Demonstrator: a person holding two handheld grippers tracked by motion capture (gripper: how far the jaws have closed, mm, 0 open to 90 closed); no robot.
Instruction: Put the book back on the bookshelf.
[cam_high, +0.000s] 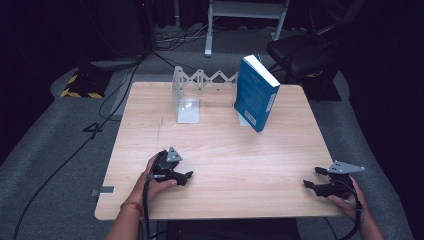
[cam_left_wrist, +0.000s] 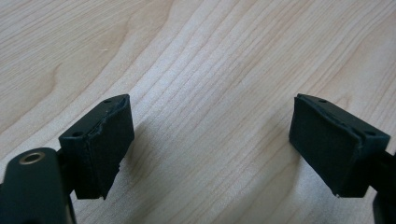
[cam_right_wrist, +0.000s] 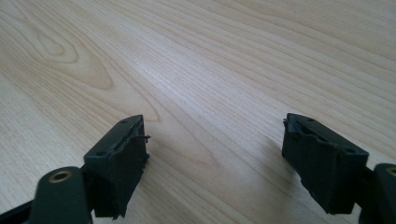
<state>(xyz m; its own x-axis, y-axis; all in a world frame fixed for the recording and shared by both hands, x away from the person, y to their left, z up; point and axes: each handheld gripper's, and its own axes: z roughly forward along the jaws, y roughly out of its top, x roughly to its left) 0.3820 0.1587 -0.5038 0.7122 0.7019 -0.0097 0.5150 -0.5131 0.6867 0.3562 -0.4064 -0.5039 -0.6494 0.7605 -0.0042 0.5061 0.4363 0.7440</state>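
blue book (cam_high: 255, 93) upright, far from both grippers' parted fingers (cam_left_wrist: 100, 149)

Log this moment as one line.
left gripper: open, empty, on table | right gripper: open, empty | blue book: leaning in rack

No readable text anywhere. Blue book (cam_high: 256, 92): pale print on its cover and a light label patch near the lower edge, both too small and blurred to make out. Yellow-black hazard striping on a floor base (cam_high: 79, 86) at far left; a marking, no words.
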